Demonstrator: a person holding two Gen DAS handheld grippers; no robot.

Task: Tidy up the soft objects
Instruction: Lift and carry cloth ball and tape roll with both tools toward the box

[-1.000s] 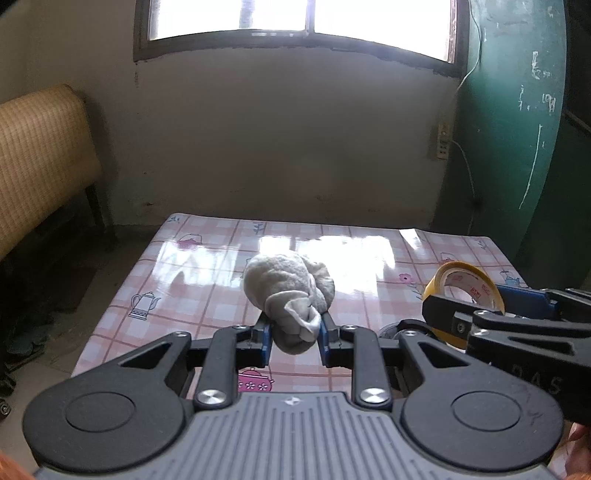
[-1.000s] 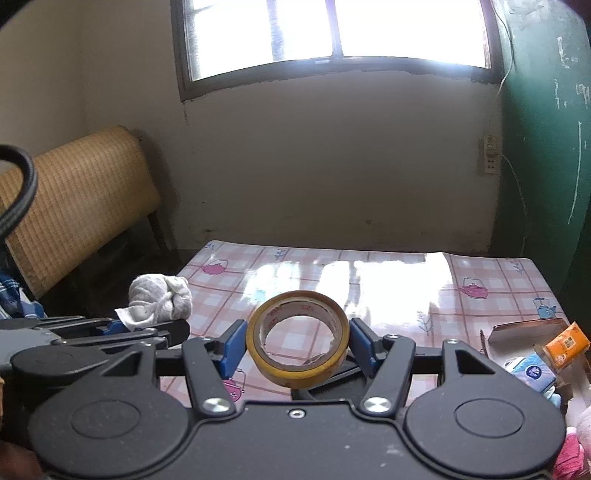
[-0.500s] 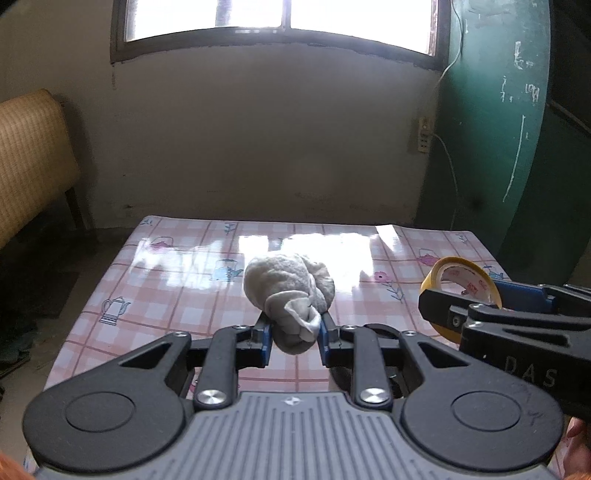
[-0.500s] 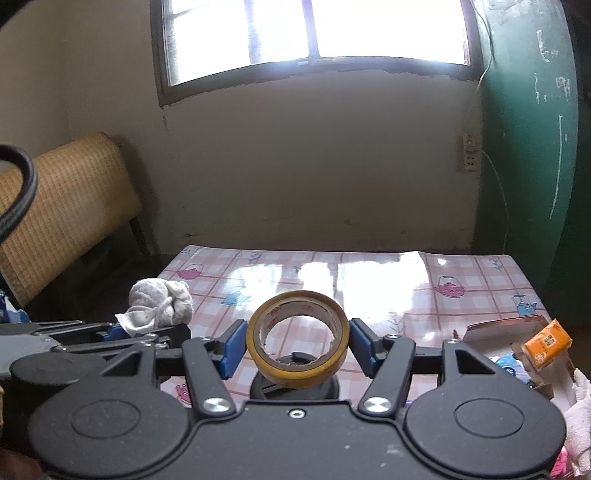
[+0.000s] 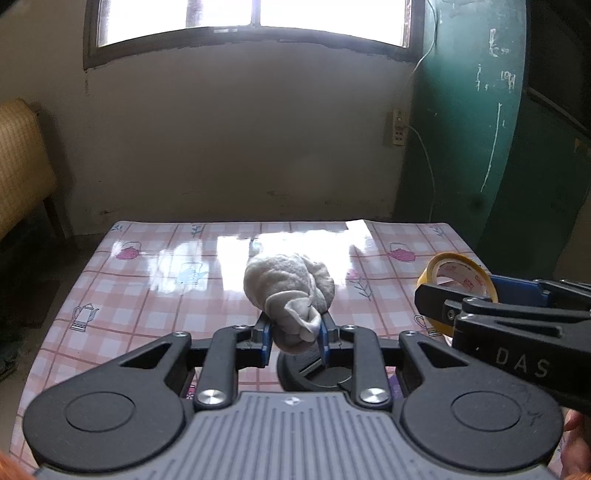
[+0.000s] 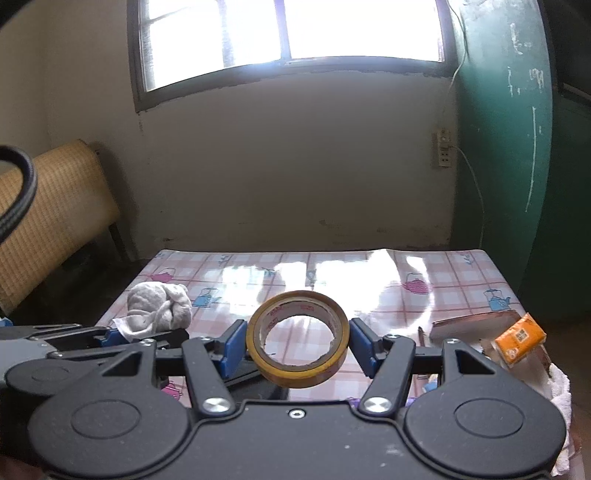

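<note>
Our left gripper [image 5: 294, 341] pinches a balled-up grey cloth [image 5: 290, 291] between its blue pads, the bundle bulging up and forward out of the narrow grip, lifted above the worktop [image 5: 147, 295]. Our right gripper [image 6: 297, 345] clamps a roll of yellow tape [image 6: 297, 354] from both sides, its blue pads pressed against the roll's outer wall, with the hole of the roll facing us. We see the two grippers side by side, the left one's cloth showing at the left edge of the right wrist view and the tape showing at the right of the left wrist view. Just below the left gripper a dark round object sits on the pink checked worktop; what it is we cannot tell. Near the right edge of the worktop lie an orange packet [image 6: 520, 338] and a white towel [image 6: 559, 391]. Beyond the worktop stands a pale wall with a bright window [image 6: 288, 33], a green door [image 6: 517, 147] to the right and a woven seat back [image 6: 51, 221] to the left.
</note>
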